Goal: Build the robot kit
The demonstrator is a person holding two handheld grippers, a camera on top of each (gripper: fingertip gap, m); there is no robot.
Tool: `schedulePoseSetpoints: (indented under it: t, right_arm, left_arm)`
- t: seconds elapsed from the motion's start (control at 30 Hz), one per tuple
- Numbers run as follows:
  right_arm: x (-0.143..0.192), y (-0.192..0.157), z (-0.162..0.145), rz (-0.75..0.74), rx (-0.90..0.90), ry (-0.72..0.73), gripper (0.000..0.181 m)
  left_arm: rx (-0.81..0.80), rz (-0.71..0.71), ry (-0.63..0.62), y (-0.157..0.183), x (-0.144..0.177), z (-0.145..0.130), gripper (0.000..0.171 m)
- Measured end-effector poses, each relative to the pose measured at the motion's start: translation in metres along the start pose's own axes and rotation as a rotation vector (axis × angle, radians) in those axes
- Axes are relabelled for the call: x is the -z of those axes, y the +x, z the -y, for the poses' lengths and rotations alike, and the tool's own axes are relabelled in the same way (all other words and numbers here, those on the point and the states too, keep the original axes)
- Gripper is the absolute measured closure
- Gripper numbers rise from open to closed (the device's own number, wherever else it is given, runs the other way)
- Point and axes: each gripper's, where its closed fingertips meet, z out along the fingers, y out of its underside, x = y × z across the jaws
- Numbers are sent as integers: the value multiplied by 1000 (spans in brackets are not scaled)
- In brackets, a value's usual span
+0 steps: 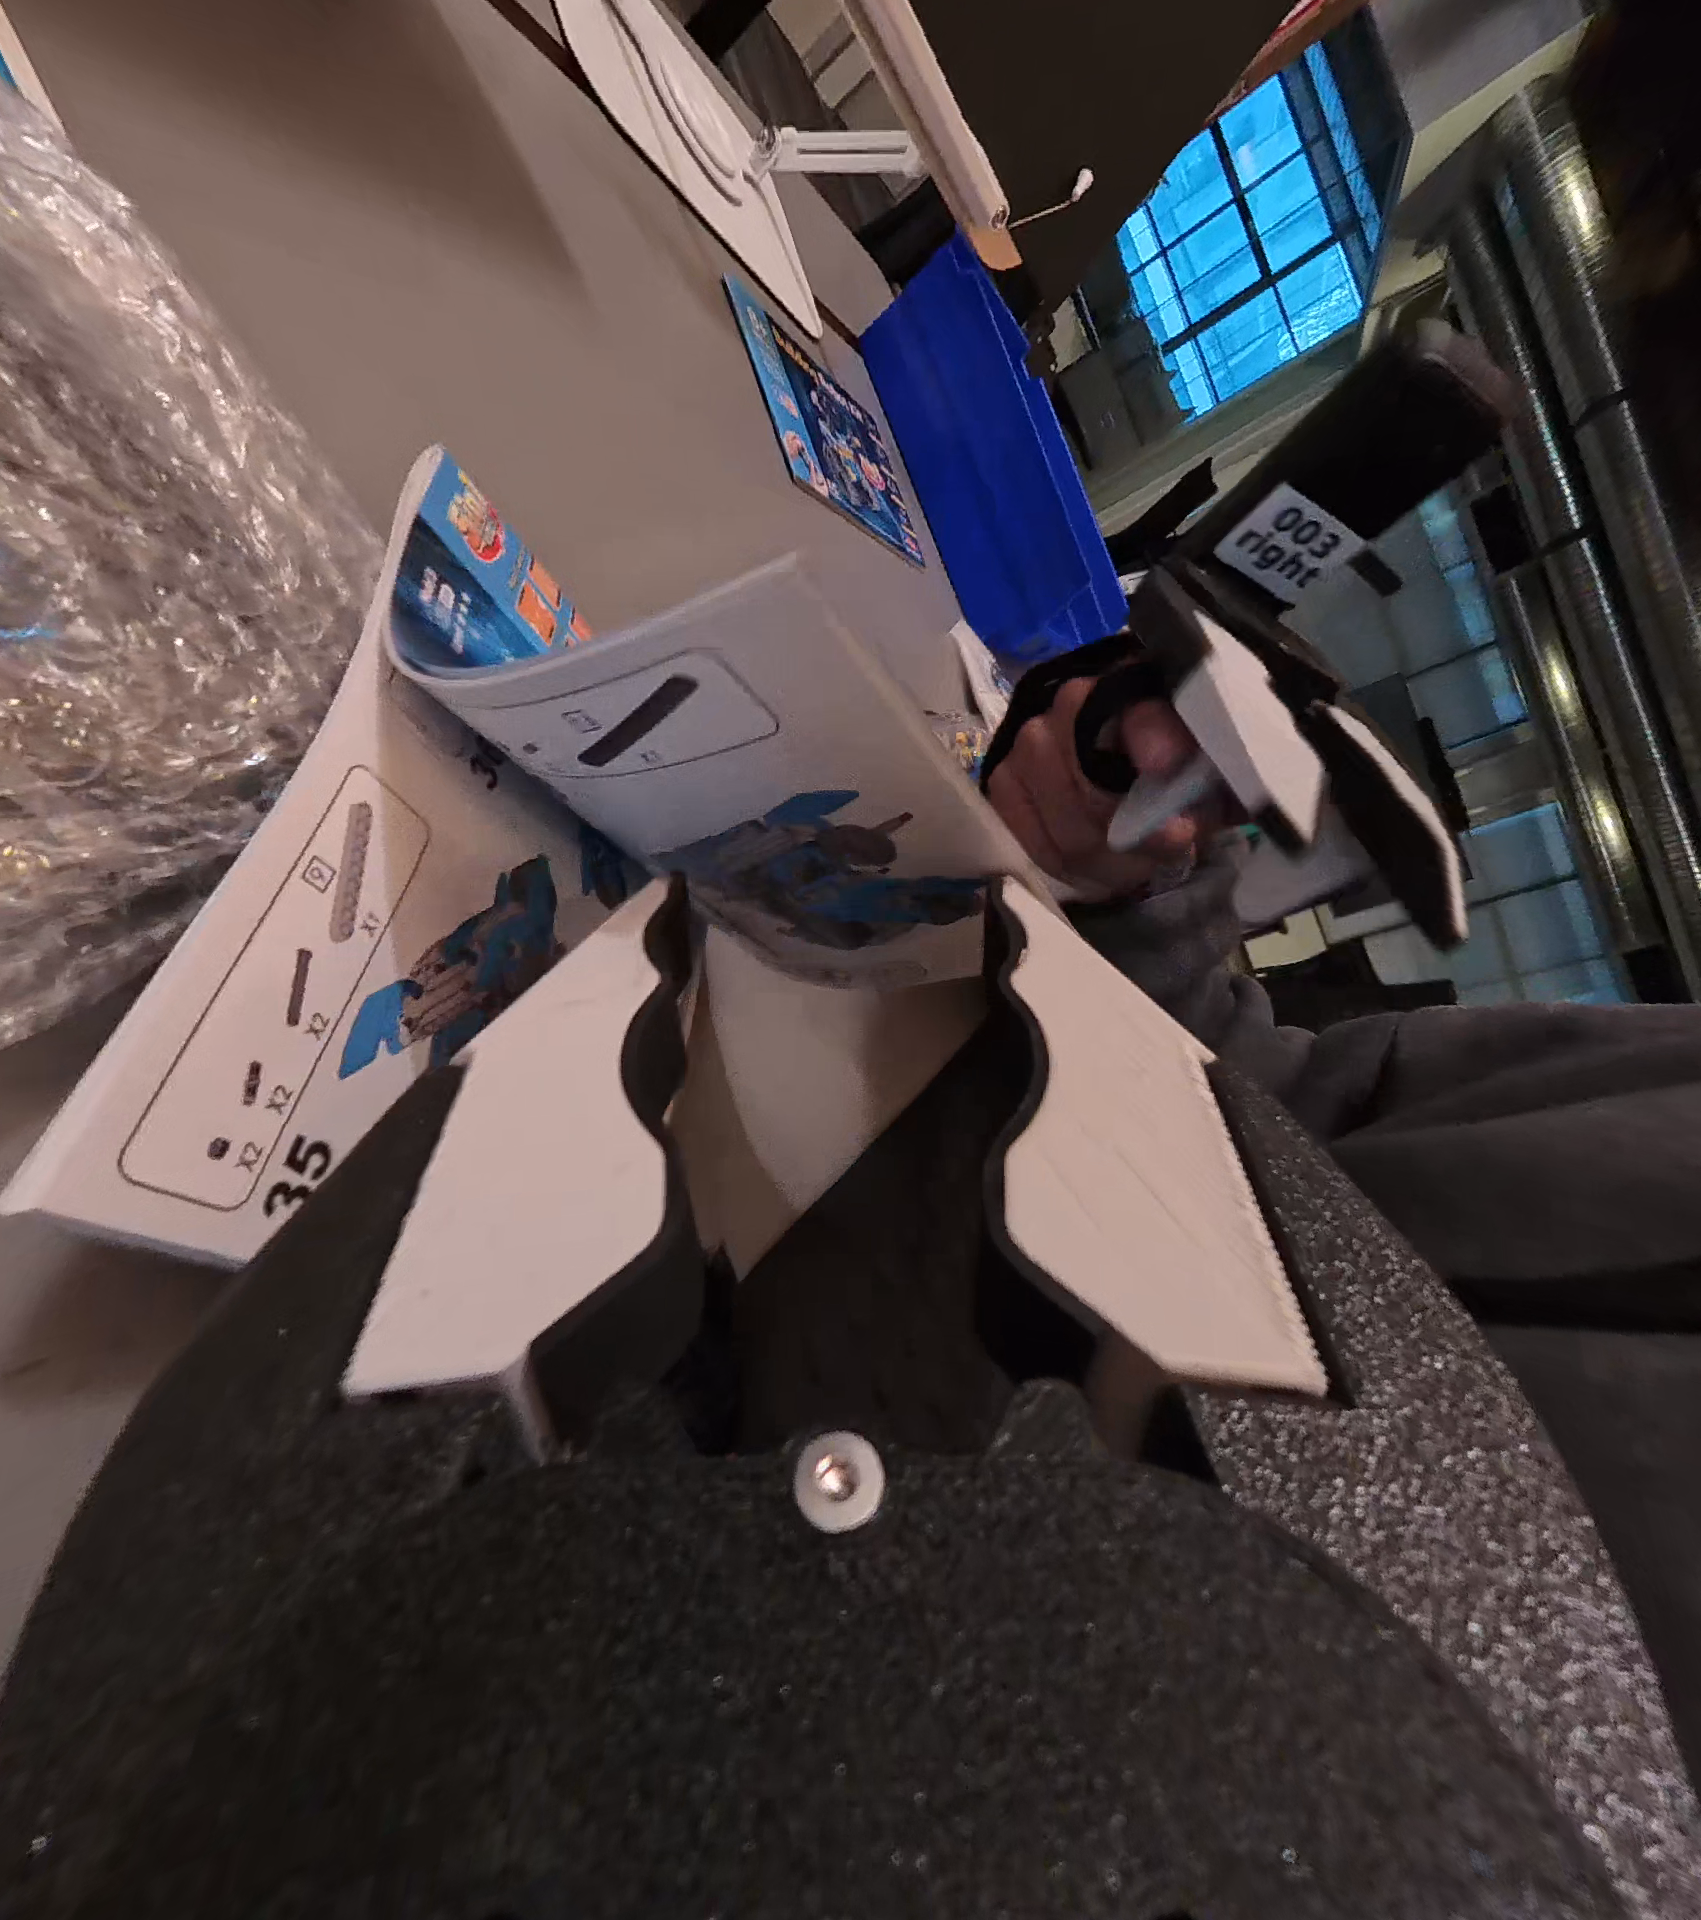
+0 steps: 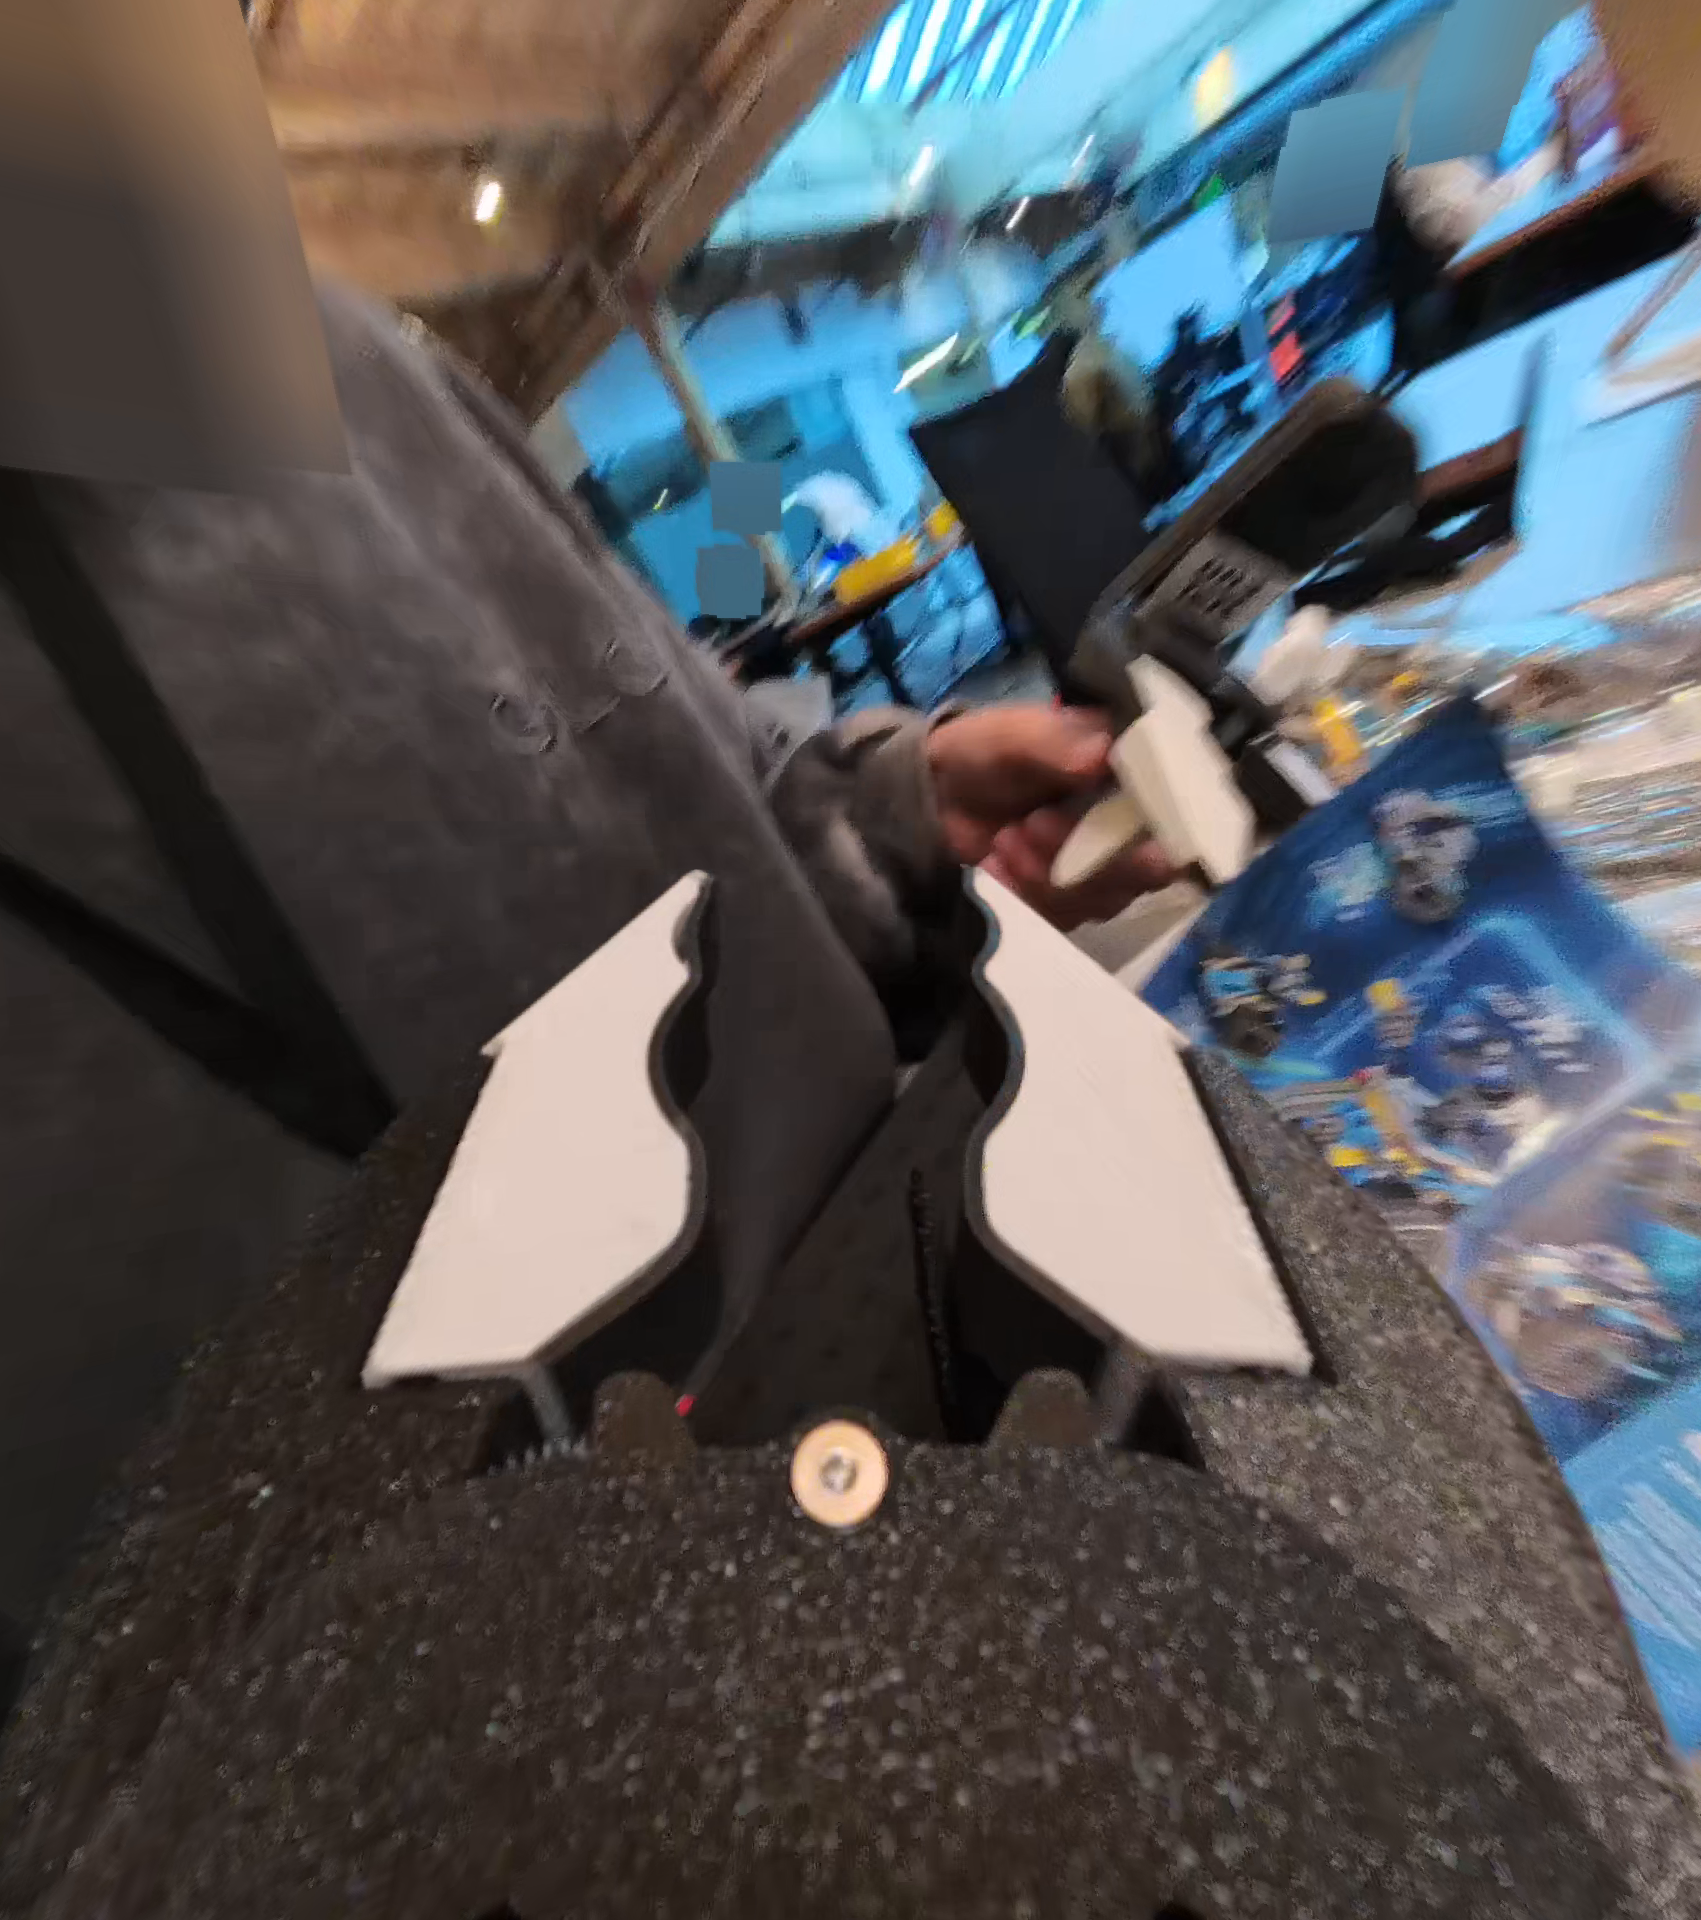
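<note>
**Instruction booklet between the left gripper's fingers**

The white paper instruction booklet lies open on the grey counter, one page curling up between the wide-apart fingers of the left gripper. The right gripper, also wide, holds nothing, near a blue printed box.
</note>
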Motion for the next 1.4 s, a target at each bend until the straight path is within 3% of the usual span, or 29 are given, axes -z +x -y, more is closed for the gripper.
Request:
schedulePoseSetpoints:
  t: [0.07,0.13,0.23,0.37,0.5,0.67,0.8,0.87,1.03,1.17,1.4]
  right_arm:
    - [7,38,1,-204,-5,12,133]
    - [4,67,-22,-347,-24,-102,128]
    - [-13,69,-41,-321,-78,-185,135]
    - [-12,78,-51,-379,-24,-252,176]
    - [6,84,-47,-435,-15,-243,181]
    - [30,91,-42,-490,-25,-215,181]
    - [59,99,-43,-572,-30,-231,181]
    - [85,108,-45,-656,-39,-245,181]
    - [157,137,-57,-918,-117,-261,179]
    - [171,145,-68,-979,-146,-289,178]
    - [193,154,-86,-1089,-178,-385,178]
  left_arm:
    - [0,-17,-4,3,-3,1,116]
    - [-7,-16,-19,3,-6,-1,117]
    - [-13,-4,-46,1,-9,-6,117]
    - [-45,46,-79,-4,-10,-14,115]
    - [-82,111,-100,-13,-3,-17,115]
    - [-163,229,-108,-29,25,-17,115]
    - [-358,470,-116,-62,74,-11,115]
    - [-449,495,-136,-66,84,-16,115]
    - [-482,417,-131,-59,66,-20,104]
    - [-486,488,-144,-79,55,-15,104]
    - [-542,497,-206,-75,47,-28,111]
